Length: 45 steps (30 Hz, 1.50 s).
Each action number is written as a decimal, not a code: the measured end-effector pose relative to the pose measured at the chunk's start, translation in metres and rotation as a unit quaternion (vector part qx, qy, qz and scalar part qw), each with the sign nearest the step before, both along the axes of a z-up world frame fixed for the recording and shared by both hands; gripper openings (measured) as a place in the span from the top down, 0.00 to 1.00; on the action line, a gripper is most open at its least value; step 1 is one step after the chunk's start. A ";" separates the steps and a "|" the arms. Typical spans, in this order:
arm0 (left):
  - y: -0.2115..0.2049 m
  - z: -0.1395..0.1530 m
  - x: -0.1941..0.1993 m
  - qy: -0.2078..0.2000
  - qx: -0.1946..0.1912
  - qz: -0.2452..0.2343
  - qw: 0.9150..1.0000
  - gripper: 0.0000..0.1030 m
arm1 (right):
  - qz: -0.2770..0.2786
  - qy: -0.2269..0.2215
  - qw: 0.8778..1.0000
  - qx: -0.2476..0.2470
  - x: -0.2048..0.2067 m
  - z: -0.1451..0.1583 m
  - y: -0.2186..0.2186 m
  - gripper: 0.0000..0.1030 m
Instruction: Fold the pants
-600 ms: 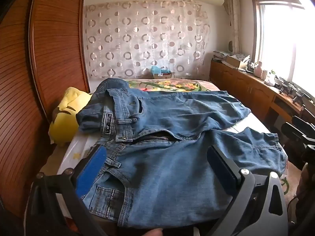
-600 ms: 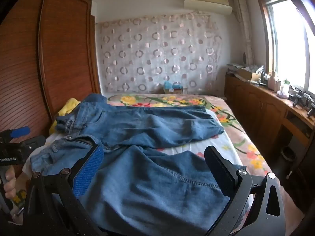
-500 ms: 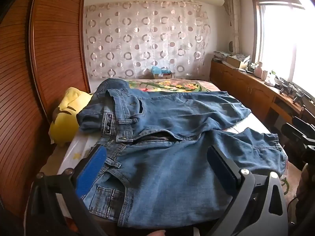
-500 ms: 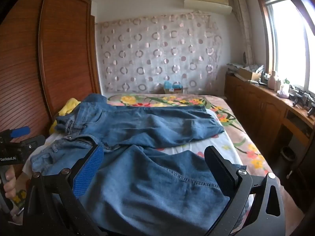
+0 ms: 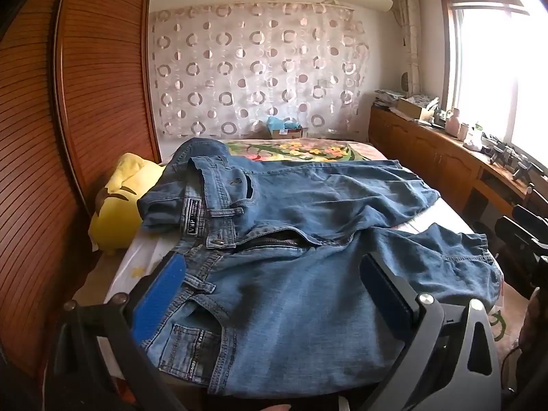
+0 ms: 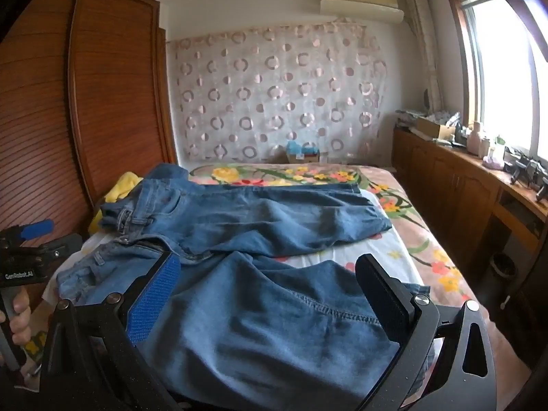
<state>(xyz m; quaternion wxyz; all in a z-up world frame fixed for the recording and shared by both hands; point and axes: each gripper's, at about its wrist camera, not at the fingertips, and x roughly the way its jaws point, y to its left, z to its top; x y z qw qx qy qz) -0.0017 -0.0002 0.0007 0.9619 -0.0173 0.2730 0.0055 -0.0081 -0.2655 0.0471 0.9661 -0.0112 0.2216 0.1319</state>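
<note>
Jeans (image 5: 308, 274) lie exactly as before, unfolded on the bed (image 6: 394, 250); both my hand-held grippers, left (image 5: 274, 284) and right (image 6: 267, 291), stay spread, empty.

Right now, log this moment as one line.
jeans: spread on bed, unfolded | left gripper: open, empty | right gripper: open, empty

The pants (image 5: 308, 239) under me are mid-blue denim, faded paler along the seams, with a small black label at the waistband. My left gripper (image 5: 270, 291) has one bright blue pad and one black; my right gripper (image 6: 267, 294) has the same pair on a black frame. The bed (image 6: 404, 246) wears a pinkish sheet with yellow, red and green flowers. Beside the jeans sits a yellow pillow (image 5: 120, 205) with dark marks. The curtain (image 5: 257, 75) is pale with brownish rings and dots, and the wardrobe (image 5: 96, 85) is reddish-brown slatted wood.
</note>
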 end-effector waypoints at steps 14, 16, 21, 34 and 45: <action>0.002 0.006 0.000 -0.002 0.000 -0.001 1.000 0.00 | -0.001 -0.002 1.000 0.002 0.000 -0.001 0.002 0.00; 0.004 0.009 0.000 -0.003 0.000 -0.001 1.000 0.00 | -0.002 -0.002 1.000 0.001 -0.003 0.000 0.002 0.00; 0.005 0.014 -0.001 -0.004 0.000 -0.001 1.000 0.00 | -0.002 -0.002 1.000 0.002 -0.003 0.000 0.002 0.00; 0.005 0.014 -0.003 -0.006 0.000 -0.001 1.000 0.00 | -0.002 -0.003 1.000 0.002 -0.003 0.000 0.001 0.00; 0.005 0.014 -0.004 -0.008 0.000 -0.002 1.000 0.00 | -0.001 -0.003 1.000 0.003 -0.003 0.000 0.002 0.00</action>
